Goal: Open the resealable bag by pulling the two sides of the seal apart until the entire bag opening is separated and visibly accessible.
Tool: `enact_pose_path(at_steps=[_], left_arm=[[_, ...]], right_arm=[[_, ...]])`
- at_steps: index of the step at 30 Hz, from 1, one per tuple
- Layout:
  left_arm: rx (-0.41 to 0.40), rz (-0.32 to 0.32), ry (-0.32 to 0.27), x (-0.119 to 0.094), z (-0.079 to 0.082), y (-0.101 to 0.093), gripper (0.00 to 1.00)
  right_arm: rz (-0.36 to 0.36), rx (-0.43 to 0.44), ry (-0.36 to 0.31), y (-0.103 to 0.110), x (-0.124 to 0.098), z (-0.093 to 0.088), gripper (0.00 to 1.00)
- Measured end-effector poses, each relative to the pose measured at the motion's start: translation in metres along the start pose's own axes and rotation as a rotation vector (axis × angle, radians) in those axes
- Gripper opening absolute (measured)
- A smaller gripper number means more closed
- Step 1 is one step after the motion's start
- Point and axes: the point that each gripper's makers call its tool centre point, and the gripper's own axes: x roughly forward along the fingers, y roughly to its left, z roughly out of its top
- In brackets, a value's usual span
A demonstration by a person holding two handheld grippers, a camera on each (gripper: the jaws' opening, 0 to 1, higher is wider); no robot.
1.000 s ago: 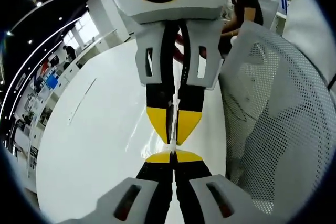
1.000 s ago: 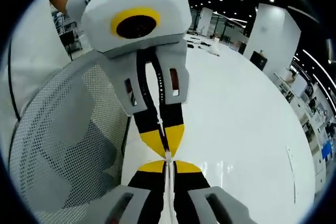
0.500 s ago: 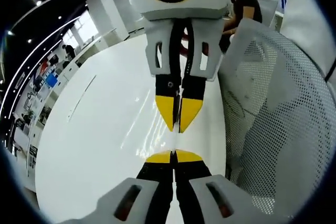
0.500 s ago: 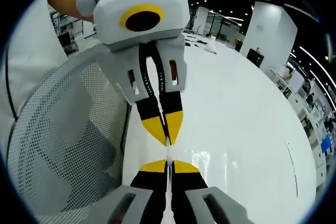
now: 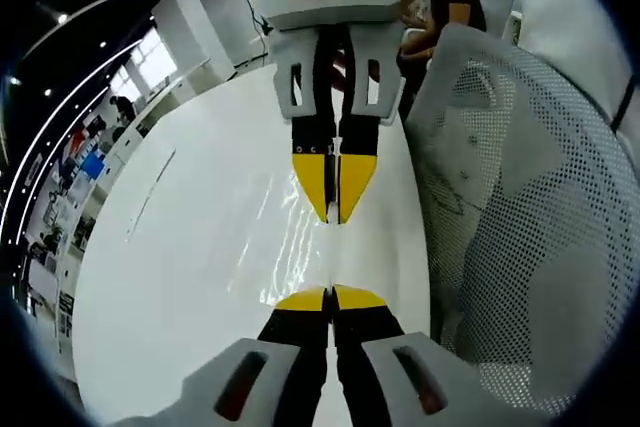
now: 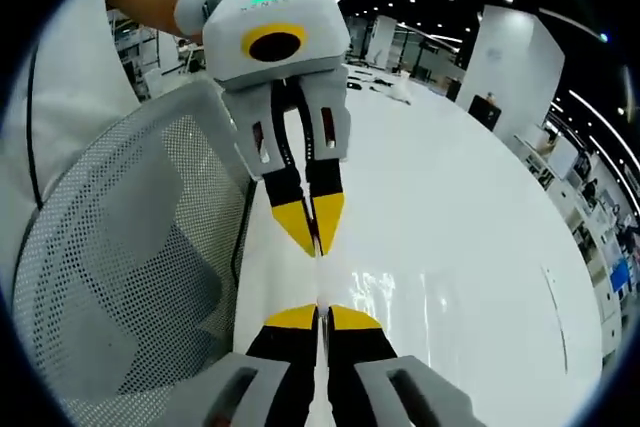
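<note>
The resealable bag (image 5: 331, 252) is clear film, seen edge-on as a thin pale strip stretched between the two grippers above the white table (image 5: 180, 277). In the left gripper view my left gripper (image 5: 331, 292) rises from the bottom, shut on one side of the bag's mouth. My right gripper (image 5: 333, 215) faces it from above, yellow tips pinched on the other side. In the right gripper view my right gripper (image 6: 320, 311) is at the bottom, and the bag (image 6: 319, 282) runs up to my left gripper (image 6: 315, 247). How far the seal has parted is hidden.
A white mesh chair back (image 5: 520, 227) stands close beside the grippers, also the mesh chair back (image 6: 120, 277) in the right gripper view. A person's white sleeve (image 6: 70, 67) is behind it. Shelves and desks (image 5: 70, 167) line the room's far edge beyond the table.
The two grippers have drawn apart: in each view the facing gripper has backed away and looks smaller, and the strip of bag between the tips has lengthened. Both stay shut.
</note>
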Motion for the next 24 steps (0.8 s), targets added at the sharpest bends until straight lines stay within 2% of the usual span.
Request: enact_pose_path(at_steps=[3, 8, 11, 14, 17, 19, 20, 24], left_arm=[[0.044, 0.010, -0.012, 0.004, 0.007, 0.000, 0.00], [0.060, 0.004, 0.011, 0.011, 0.007, -0.003, 0.00], [0.046, 0.012, 0.005, 0.009, 0.009, -0.002, 0.00], [0.013, 0.006, -0.017, 0.008, 0.015, -0.001, 0.00], [0.026, 0.006, 0.003, 0.011, 0.015, -0.001, 0.00], [0.026, 0.008, 0.000, 0.011, 0.015, -0.001, 0.00], [0.028, 0.028, -0.006, 0.010, 0.015, 0.003, 0.00], [0.005, 0.027, -0.009, 0.010, 0.013, 0.005, 0.00]], right_arm=[[0.013, -0.003, -0.024, 0.004, 0.003, 0.004, 0.00], [0.015, 0.020, -0.009, 0.006, 0.006, 0.003, 0.00], [-0.003, 0.018, -0.014, 0.002, 0.006, 0.003, 0.00], [0.001, 0.075, -0.068, 0.004, 0.007, 0.013, 0.02], [-0.009, 0.067, -0.044, 0.003, 0.010, 0.010, 0.00], [-0.012, 0.093, -0.041, 0.002, 0.009, 0.009, 0.00], [-0.021, 0.090, -0.046, 0.000, 0.008, 0.009, 0.00], [-0.032, 0.091, -0.030, -0.001, 0.002, 0.000, 0.00]])
